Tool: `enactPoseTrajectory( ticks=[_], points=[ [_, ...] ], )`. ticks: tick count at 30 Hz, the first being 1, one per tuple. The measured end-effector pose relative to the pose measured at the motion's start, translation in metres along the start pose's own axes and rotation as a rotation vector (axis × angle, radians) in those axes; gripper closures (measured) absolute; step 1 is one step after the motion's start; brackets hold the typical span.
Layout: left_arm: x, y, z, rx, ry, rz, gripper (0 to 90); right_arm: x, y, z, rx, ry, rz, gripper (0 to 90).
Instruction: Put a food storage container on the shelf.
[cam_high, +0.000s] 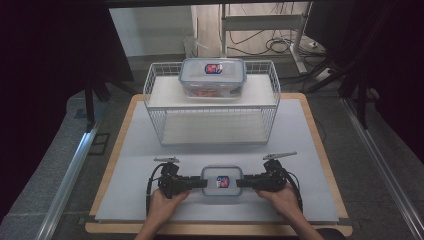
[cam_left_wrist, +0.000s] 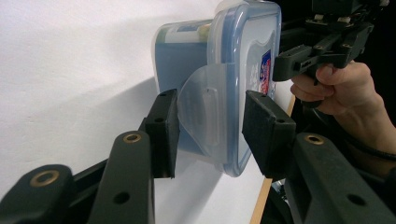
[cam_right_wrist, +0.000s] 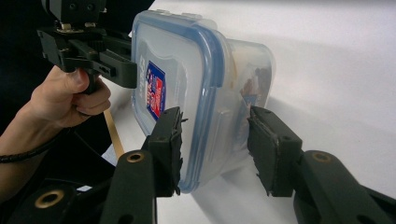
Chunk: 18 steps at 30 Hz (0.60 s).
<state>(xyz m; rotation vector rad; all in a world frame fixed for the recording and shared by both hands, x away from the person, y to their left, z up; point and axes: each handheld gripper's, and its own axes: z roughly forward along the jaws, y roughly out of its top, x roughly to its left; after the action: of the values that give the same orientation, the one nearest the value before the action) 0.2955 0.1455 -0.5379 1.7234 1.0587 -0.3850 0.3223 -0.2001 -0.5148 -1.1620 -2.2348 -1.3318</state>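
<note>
Small clear box (cam_high: 222, 181) with a blue-rimmed lid sits on the white table (cam_high: 310, 150), at the near edge, well in front of the wire rack (cam_high: 212, 107). Red-blue label on its lid faces up in the high view.

Left claw (cam_high: 201, 182) is at the box's left end, right claw (cam_high: 240, 182) at its right end; both point inward at the box, which lies between them. Left hand (cam_high: 167, 201) and right hand (cam_high: 281, 197) hold the claw bodies just behind the box's ends.

Left gripper view: left claw (cam_left_wrist: 210, 126) straddles the box (cam_left_wrist: 219, 70) end where a clear latch flap (cam_left_wrist: 203, 112) hangs open. Jaws apart, one pad on each side of the flap; near pad close to the flap, far pad beside the lid rim. Contact cannot be told, gaps look small. Right hand (cam_left_wrist: 336, 86) with the other claw is at the far end of the box.

Right gripper view: right claw (cam_right_wrist: 215, 140) straddles the box (cam_right_wrist: 187, 84) end. Jaws apart, one pad just at the blue lid rim, the other beside the clear body wall with a visible gap. Not clamped. Left hand (cam_right_wrist: 70, 98) at the far end.

A larger lidded box (cam_high: 212, 77) sits on the top shelf of the wire rack, well apart from the small box.
</note>
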Motion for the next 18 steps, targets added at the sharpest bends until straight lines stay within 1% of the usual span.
enactPoseTrajectory(
  ticks=[3,5,7,9,11,13,16,18],
  points=[
    [-0.003,0.002,-0.002,-0.017,0.003,-0.001,58.1,0.0,0.0,0.0,-0.001,0.001,0.005,55.6],
    [-0.005,0.004,-0.004,-0.023,0.009,0.009,58.0,0.003,0.001,0.001,-0.008,-0.008,-0.014,55.4],
    [-0.007,0.007,-0.008,-0.033,0.01,0.022,58.1,0.006,0.004,0.0,-0.015,-0.006,-0.023,55.4],
    [-0.008,0.008,-0.011,-0.04,0.009,0.027,58.0,0.009,0.007,-0.001,-0.026,-0.009,-0.041,55.5],
    [-0.01,0.011,-0.015,-0.046,0.011,0.034,58.0,0.011,0.009,-0.002,-0.033,-0.002,-0.045,55.8],
    [-0.014,0.015,-0.019,-0.053,0.016,0.048,57.9,0.013,0.012,-0.003,-0.043,0.01,-0.05,56.1],
    [-0.018,0.021,-0.025,-0.065,0.013,0.06,58.0,0.018,0.02,-0.007,-0.063,0.019,-0.069,56.6],
    [-0.021,0.026,-0.031,-0.082,0.001,0.054,57.7,0.021,0.027,-0.011,-0.085,0.036,-0.079,58.2]
  ],
)
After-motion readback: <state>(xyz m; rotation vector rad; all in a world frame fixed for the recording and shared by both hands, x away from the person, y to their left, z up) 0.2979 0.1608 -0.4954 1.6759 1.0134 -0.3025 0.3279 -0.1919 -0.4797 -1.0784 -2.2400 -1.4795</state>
